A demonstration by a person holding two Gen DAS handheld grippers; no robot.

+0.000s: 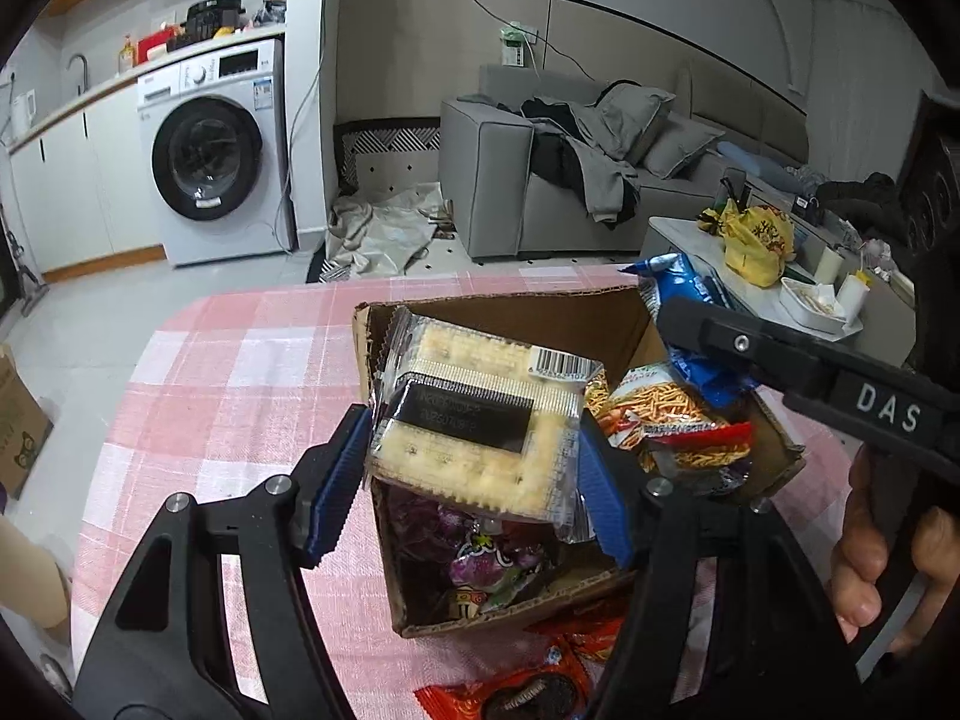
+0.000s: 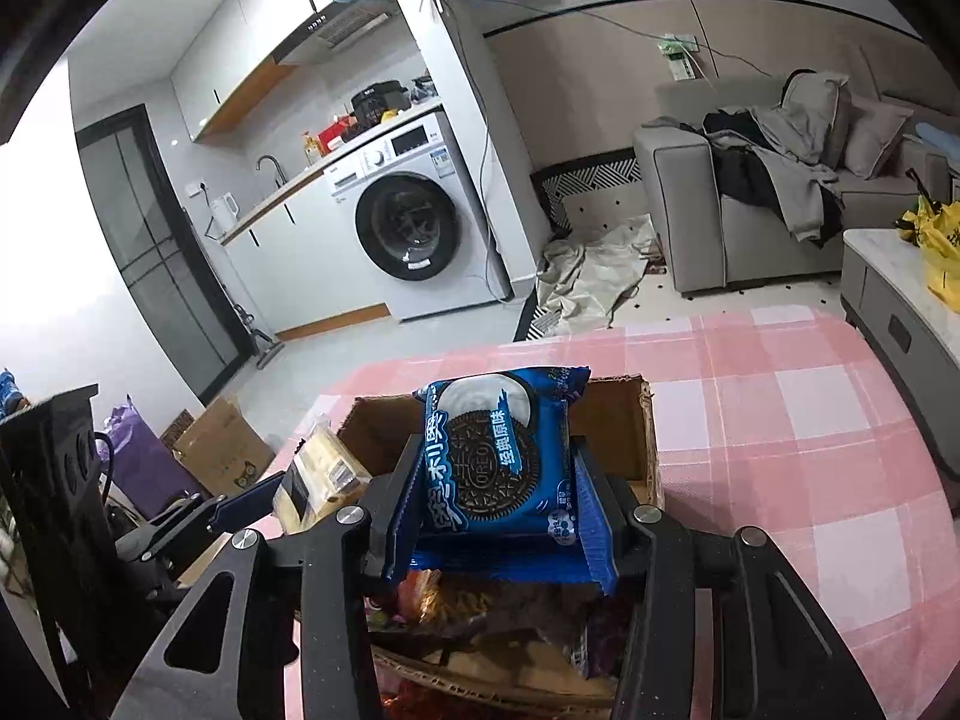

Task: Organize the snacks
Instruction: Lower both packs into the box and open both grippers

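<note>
Left gripper (image 1: 474, 468) clamps cracker pack (image 1: 480, 420) above cardboard box (image 1: 600, 312) on pink checked tablecloth (image 1: 240, 390). Right gripper (image 2: 498, 516) fully closed on blue Oreo pack (image 2: 498, 450), over box's right side. Risk: both over one box, grippers may collide; slick wrappers may slip, landing outside rim.

Two wrist fisheyes, close over the cardboard box (image 1: 606, 312), angled down.
Left view from the box's near-left, right view from its near-right; shared: box, pink checked surface (image 2: 780, 420), washing machine (image 1: 216, 150), sofa (image 2: 750, 204).
</note>
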